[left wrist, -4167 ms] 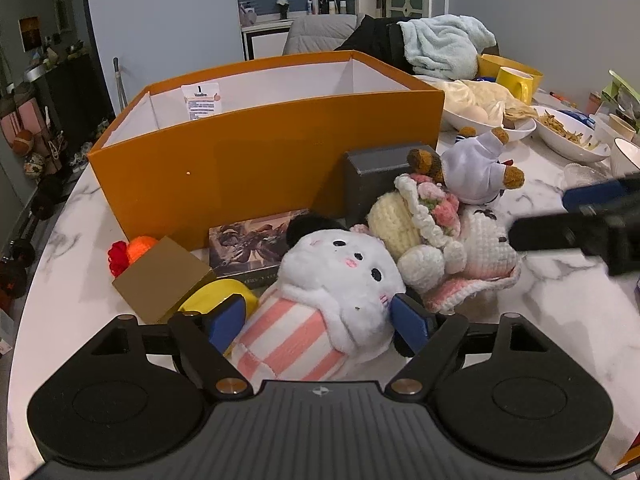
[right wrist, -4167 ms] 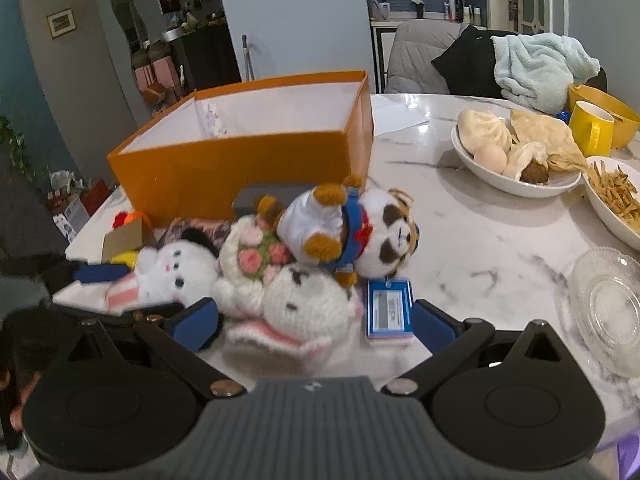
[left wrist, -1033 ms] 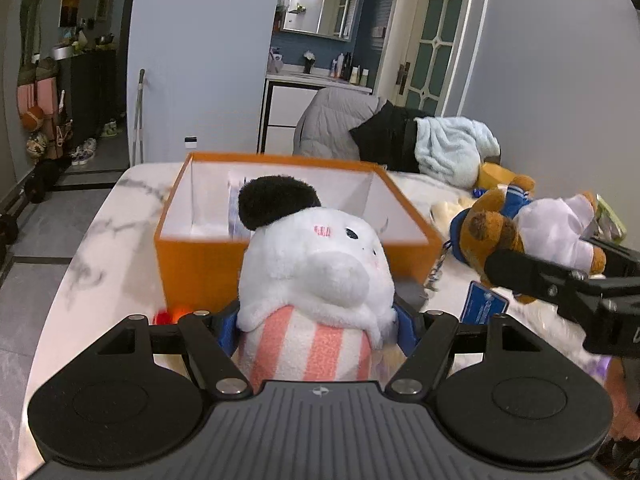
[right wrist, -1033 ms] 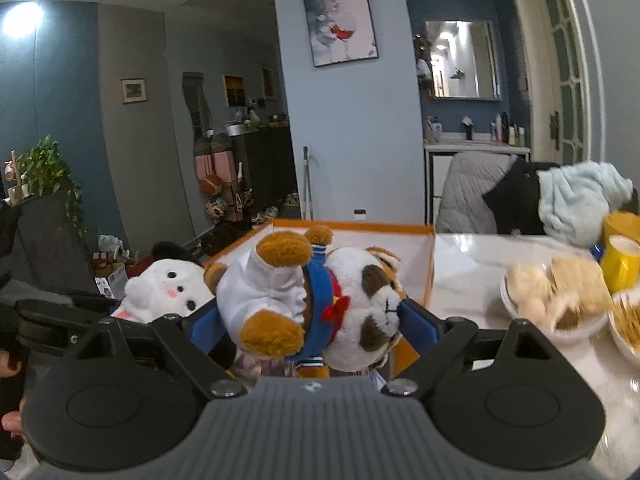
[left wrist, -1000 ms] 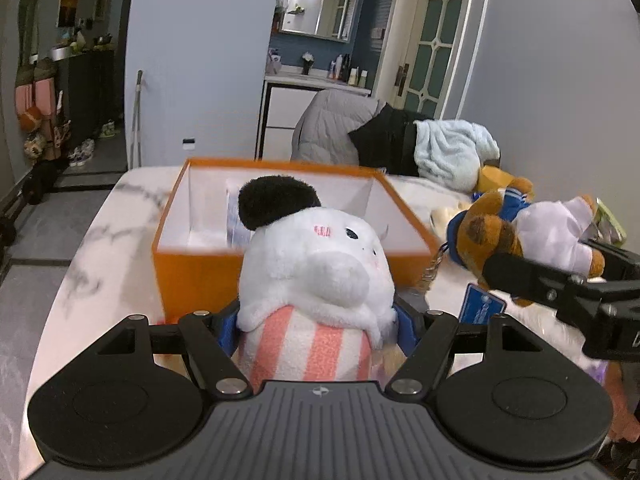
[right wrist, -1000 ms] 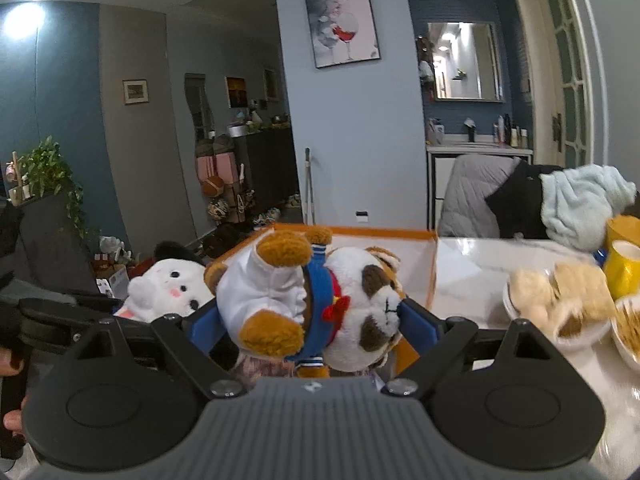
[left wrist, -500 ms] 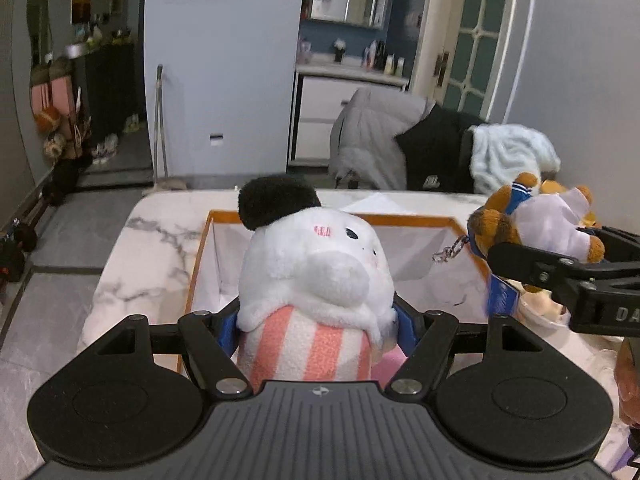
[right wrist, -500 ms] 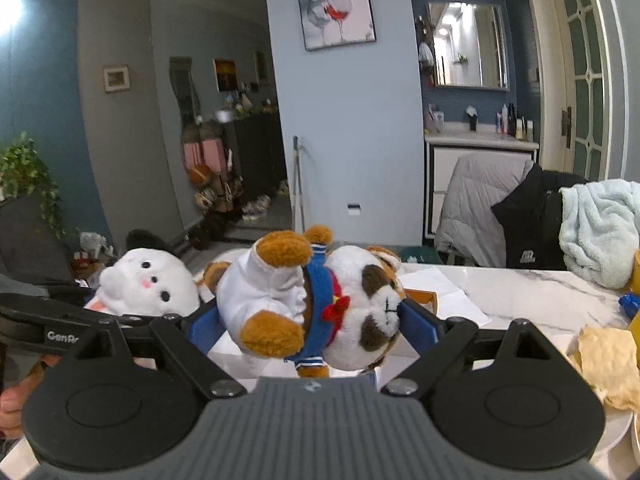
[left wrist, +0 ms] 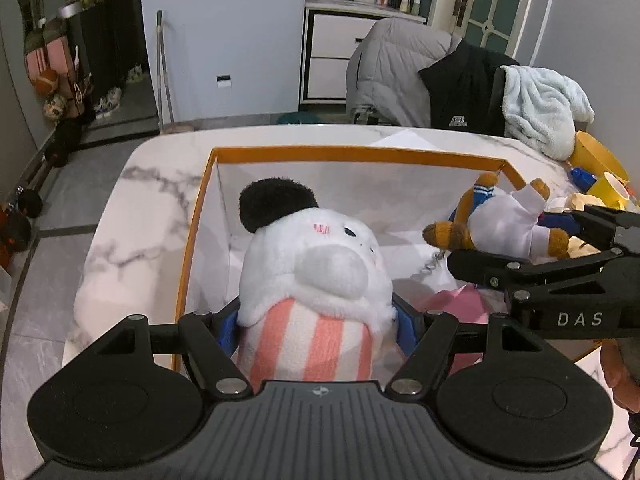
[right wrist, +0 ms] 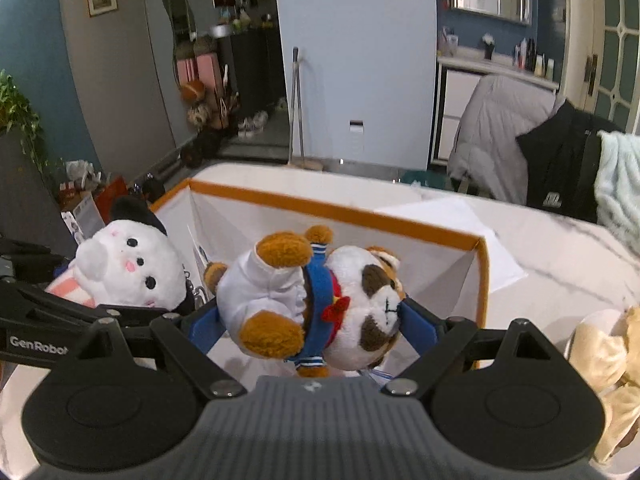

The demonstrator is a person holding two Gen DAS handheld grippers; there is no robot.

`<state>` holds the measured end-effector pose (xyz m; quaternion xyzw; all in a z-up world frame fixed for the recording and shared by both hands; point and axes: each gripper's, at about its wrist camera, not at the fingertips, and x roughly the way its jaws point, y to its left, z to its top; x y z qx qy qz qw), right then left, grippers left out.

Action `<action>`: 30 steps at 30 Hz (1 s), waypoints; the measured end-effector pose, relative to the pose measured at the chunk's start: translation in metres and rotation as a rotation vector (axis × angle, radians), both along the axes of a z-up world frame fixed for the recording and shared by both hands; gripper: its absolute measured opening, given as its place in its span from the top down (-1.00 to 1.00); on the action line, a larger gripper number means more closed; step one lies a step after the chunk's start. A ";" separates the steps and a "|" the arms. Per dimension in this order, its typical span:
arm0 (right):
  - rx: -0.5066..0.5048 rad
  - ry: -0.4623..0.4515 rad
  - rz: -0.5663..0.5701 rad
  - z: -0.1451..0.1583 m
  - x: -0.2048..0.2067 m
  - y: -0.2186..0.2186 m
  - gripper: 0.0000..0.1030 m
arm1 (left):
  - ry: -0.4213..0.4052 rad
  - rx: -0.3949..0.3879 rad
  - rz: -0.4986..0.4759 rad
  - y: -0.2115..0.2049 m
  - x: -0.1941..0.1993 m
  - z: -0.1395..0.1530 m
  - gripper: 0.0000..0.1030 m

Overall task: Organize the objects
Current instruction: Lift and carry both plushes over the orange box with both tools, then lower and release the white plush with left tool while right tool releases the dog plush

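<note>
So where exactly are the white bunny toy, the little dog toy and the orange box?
white bunny toy [left wrist: 320, 264]: left wrist view, on its white face.
little dog toy [right wrist: 360, 300]: right wrist view, on its white cheek.
orange box [left wrist: 360, 155]: left wrist view, on the far rim.

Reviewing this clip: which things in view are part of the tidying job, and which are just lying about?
Job:
white striped plush, in left gripper
dog plush, in right gripper
orange box

Lying about:
yellow mug
light blue towel
grey jacket

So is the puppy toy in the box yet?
Not yet. The puppy toy is gripped by the right gripper, over the orange box.
</note>
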<state>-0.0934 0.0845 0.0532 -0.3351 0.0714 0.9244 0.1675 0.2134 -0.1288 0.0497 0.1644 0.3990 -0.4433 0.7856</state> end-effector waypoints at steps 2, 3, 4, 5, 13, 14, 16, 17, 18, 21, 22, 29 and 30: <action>-0.011 -0.014 0.012 -0.004 -0.001 0.002 -0.76 | 0.000 0.016 -0.004 -0.003 0.001 -0.002 -0.62; -0.014 -0.024 0.019 -0.006 -0.002 0.002 -0.76 | -0.004 0.024 -0.006 -0.004 0.001 -0.002 -0.62; -0.015 -0.032 0.022 -0.008 -0.003 0.002 -0.76 | -0.009 0.034 -0.010 -0.006 0.000 -0.003 -0.62; -0.013 -0.041 0.028 -0.010 -0.003 0.001 -0.76 | -0.014 0.047 -0.016 -0.007 -0.001 -0.004 -0.62; 0.026 -0.145 0.065 -0.019 -0.011 -0.005 -0.76 | 0.014 0.125 -0.048 -0.017 0.003 -0.017 -0.62; 0.037 -0.166 0.073 -0.022 -0.012 -0.006 -0.76 | -0.001 0.137 -0.058 -0.018 0.001 -0.017 -0.62; 0.051 -0.201 0.083 -0.026 -0.014 -0.008 -0.76 | -0.013 0.169 -0.072 -0.022 -0.001 -0.019 -0.62; 0.055 -0.214 0.090 -0.028 -0.015 -0.009 -0.76 | -0.020 0.184 -0.083 -0.024 -0.002 -0.020 -0.61; 0.060 -0.228 0.094 -0.029 -0.015 -0.009 -0.76 | -0.025 0.203 -0.095 -0.026 -0.003 -0.021 -0.62; 0.067 -0.264 0.110 -0.030 -0.018 -0.010 -0.76 | -0.053 0.256 -0.133 -0.033 -0.007 -0.024 -0.62; 0.073 -0.283 0.121 -0.029 -0.022 -0.008 -0.76 | -0.060 0.271 -0.148 -0.035 -0.008 -0.025 -0.62; 0.109 -0.392 0.196 -0.029 -0.033 -0.006 -0.76 | -0.063 0.373 -0.233 -0.049 -0.012 -0.035 -0.62; 0.110 -0.413 0.194 -0.031 -0.035 -0.005 -0.76 | -0.049 0.380 -0.234 -0.051 -0.011 -0.036 -0.62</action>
